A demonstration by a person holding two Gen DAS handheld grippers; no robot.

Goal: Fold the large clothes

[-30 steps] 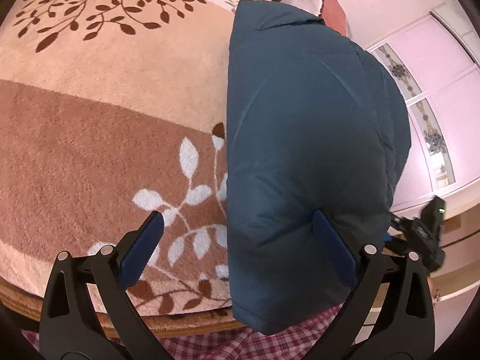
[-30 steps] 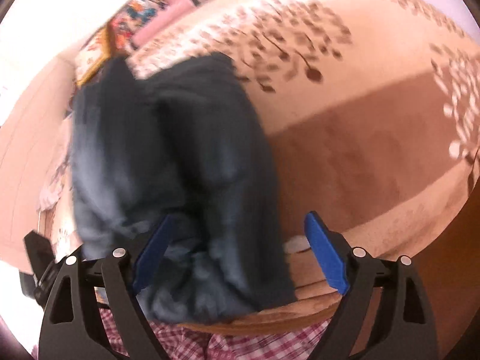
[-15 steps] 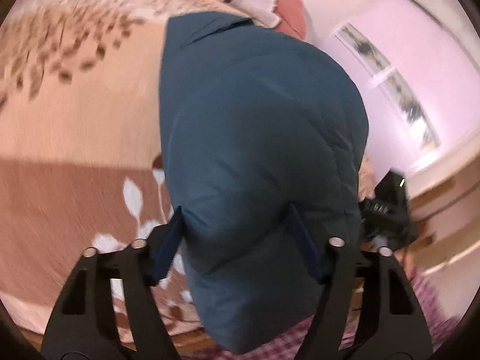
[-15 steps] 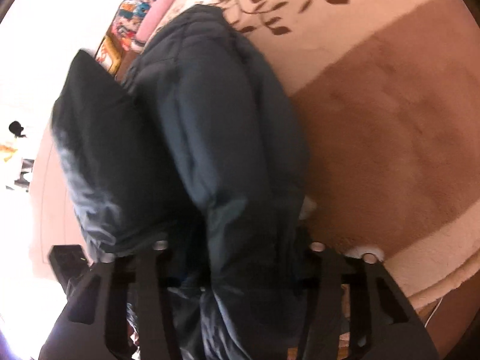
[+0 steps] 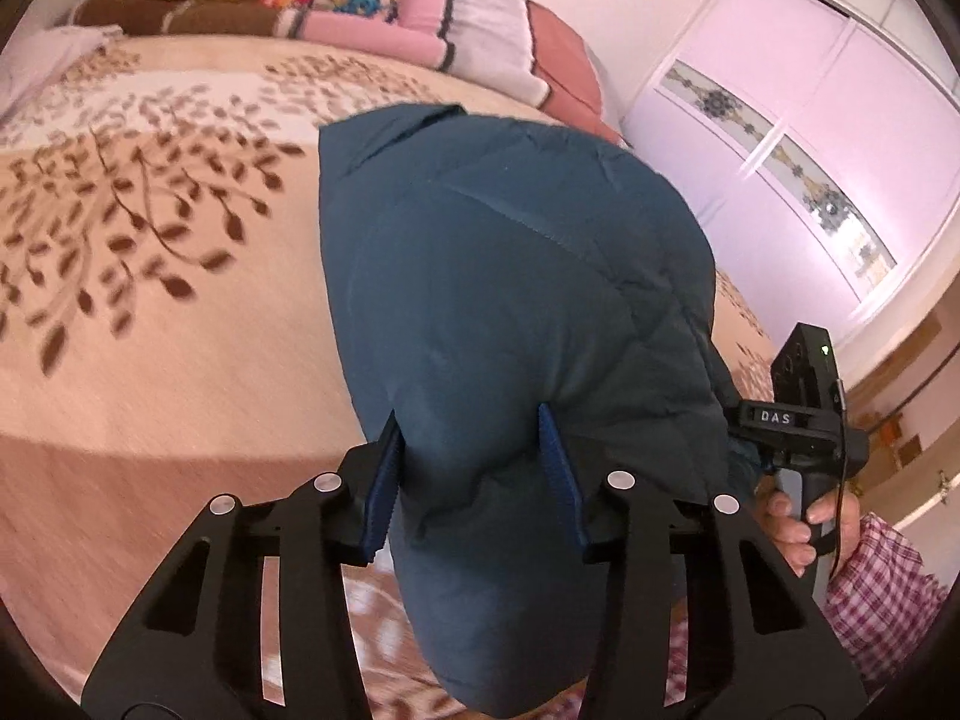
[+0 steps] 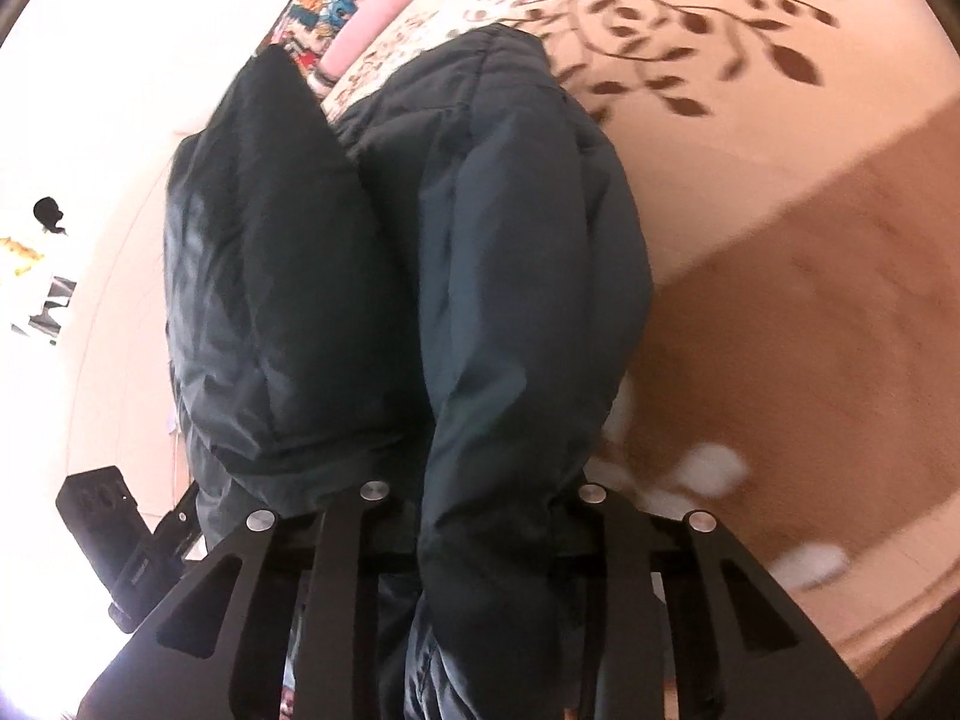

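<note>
A puffy, quilted teal jacket (image 5: 510,300) lies doubled over on a bed, on a plush beige and brown blanket (image 5: 150,330) printed with leafy twigs. Its near end bulges in soft rounded lobes with stitched seams across the smooth shell fabric.

The left gripper (image 5: 474,480) has its ribbed blue pads (image 5: 381,480) pressed into the jacket's near edge; its jaws are closing on that padded fold, which dents between them.

The right gripper (image 6: 480,510) is also closing on the jacket, on a thick roll of it that fills the gap; its pads are buried in the cloth, so the grip looks firm but the contact itself is hidden.

A hand (image 5: 798,522) in a checked sleeve (image 5: 882,588) holds the right gripper's handle. Striped pink and patterned pillows (image 5: 420,18) line the far edge of the bed.
</note>
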